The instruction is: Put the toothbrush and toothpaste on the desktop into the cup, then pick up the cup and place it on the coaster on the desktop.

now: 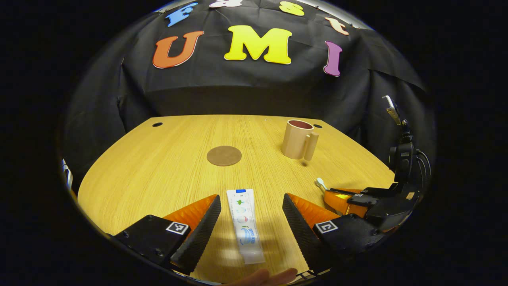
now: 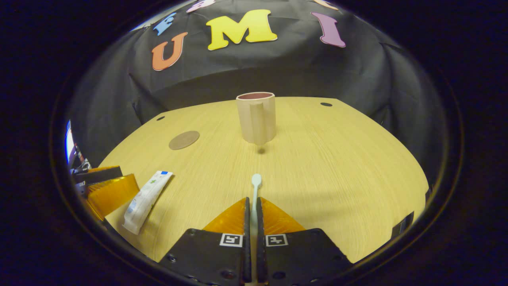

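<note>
Right gripper (image 2: 254,208) pinches the slim, light, likely slippery toothbrush (image 2: 256,182) by its stiff handle, head toward the cup (image 2: 256,118), while the left gripper (image 1: 250,216), fingers spread wide, straddles the soft toothpaste tube (image 1: 245,224) lying flat on the desktop (image 1: 158,171); best gripped mid-body.

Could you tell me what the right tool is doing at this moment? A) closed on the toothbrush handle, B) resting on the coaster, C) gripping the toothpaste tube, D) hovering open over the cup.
A: in the right gripper view the right tool has both fingers pressed against the toothbrush, whose head sticks out ahead toward the cup.
</note>
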